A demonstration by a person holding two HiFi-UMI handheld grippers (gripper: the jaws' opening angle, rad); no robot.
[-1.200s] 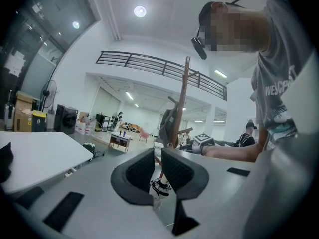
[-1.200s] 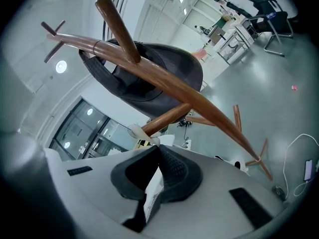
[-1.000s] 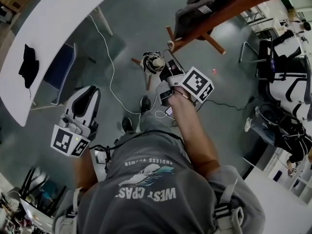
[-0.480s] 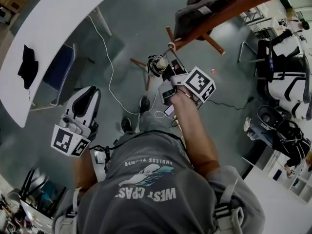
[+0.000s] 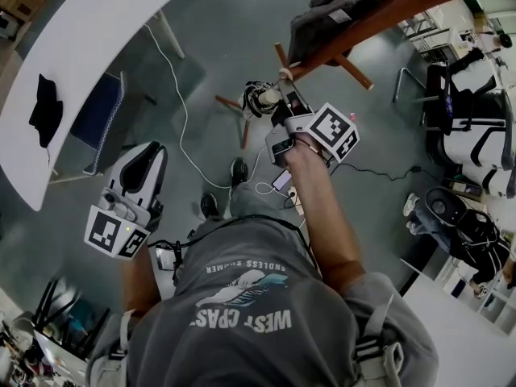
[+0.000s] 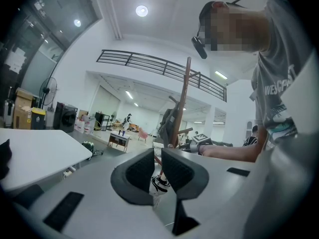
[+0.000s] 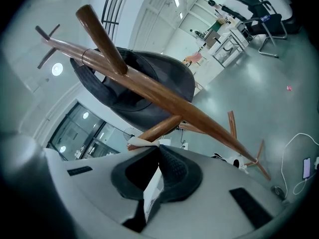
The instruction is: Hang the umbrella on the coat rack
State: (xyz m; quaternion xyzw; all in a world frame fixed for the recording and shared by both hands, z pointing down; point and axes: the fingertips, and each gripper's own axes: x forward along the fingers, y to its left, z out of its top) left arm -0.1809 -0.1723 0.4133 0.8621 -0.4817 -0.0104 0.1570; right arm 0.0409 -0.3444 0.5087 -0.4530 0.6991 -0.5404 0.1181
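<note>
Wooden coat rack (image 5: 379,16): outstretched right hand-held gripper (image 5: 284,103) clamps umbrella (image 5: 260,97); left hand-held gripper (image 5: 147,158) low, slightly apart.

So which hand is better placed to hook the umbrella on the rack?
Right. The right gripper, fingers shut on the umbrella, sits beside a coat rack peg; the left gripper hangs low, empty.

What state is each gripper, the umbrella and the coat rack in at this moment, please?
Umbrella: folded, dangling by its white strap.
Right gripper: shut on that strap.
Left gripper: slightly open, empty.
Coat rack: standing, a dark garment draped on its pegs.
</note>
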